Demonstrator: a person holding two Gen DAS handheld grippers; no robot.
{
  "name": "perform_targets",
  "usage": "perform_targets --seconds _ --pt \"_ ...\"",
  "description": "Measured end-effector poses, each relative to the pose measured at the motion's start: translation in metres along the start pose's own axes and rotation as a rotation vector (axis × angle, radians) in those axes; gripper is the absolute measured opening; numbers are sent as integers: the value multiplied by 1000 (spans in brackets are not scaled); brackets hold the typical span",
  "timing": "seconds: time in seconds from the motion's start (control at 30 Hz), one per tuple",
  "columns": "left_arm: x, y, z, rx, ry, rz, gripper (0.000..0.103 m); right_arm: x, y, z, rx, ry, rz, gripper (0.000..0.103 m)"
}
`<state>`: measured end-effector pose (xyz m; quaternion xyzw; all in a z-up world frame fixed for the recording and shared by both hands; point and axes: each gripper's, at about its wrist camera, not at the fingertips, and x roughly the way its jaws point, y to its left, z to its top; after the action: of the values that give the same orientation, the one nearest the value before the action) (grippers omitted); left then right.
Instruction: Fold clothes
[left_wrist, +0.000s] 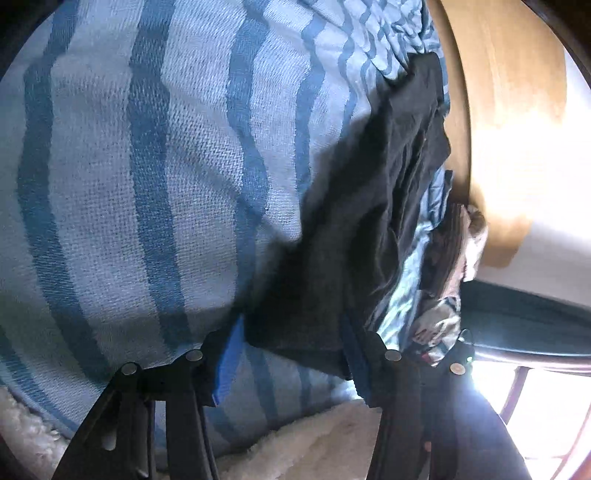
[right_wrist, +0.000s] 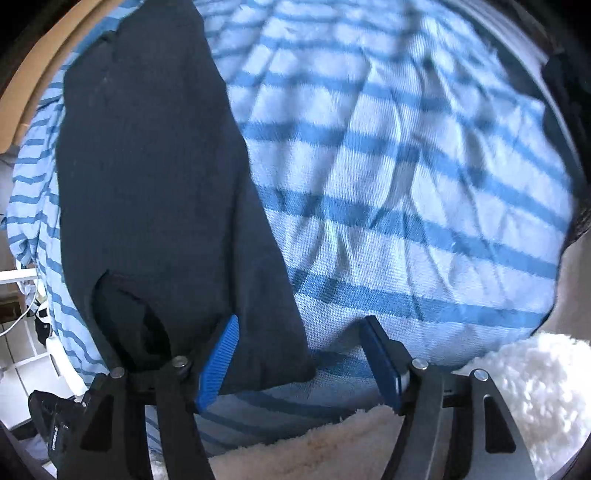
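A dark garment (left_wrist: 388, 184) lies stretched over a blue-and-white striped bedspread (left_wrist: 147, 184). In the left wrist view its near end sits between the blue pads (left_wrist: 227, 365) of my left gripper (left_wrist: 291, 360). The jaws stand apart and are not pinching it. The right wrist view shows the same garment (right_wrist: 147, 166) running up the left side of the bedspread (right_wrist: 406, 184), with an opening in the cloth near its lower end. My right gripper (right_wrist: 299, 363) is open just above the bed. The garment's corner lies by its left pad (right_wrist: 218, 365), and the right pad is over bare bedspread.
A white fluffy cover (right_wrist: 535, 387) lies along the bed's near edge. A wooden headboard (left_wrist: 498, 92) borders the far side, with a heap of other clothes (left_wrist: 443, 277) beside the dark garment. Cables and a white power strip (right_wrist: 55, 343) lie on the tiled floor at left.
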<state>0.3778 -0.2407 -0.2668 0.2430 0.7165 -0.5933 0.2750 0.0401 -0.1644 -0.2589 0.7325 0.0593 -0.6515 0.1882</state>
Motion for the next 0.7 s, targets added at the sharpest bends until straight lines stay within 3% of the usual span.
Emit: perform_targets --seconds 0.1,0.23,0.33,0.4,0.5,0.57,0.6,0.67,0.7 --pt "8 -13 -2 53 4 84 53 0 3 2 -29 -2 53 69" --pt "15 -19 -5 46 10 115 50 4 8 3 -69 15 117 48" --pt "16 -21 -7 40 35 124 24 4 10 3 -83 34 155 47" --pt "16 -19 -7 24 50 116 23 3 8 5 -84 45 169 45" --pt "15 -18 -6 10 71 121 23 -1 7 7 -88 50 153 43" --pt "12 -21 -6 13 69 149 25 -5 8 9 -96 42 126 49" --pt "11 -23 -6 14 67 163 29 -9 9 9 -103 29 116 51" --pt "7 -29 -5 25 51 184 49 -17 13 10 -115 1 97 57" --pt "3 -33 -4 34 36 190 51 -22 14 12 -116 -19 99 58"
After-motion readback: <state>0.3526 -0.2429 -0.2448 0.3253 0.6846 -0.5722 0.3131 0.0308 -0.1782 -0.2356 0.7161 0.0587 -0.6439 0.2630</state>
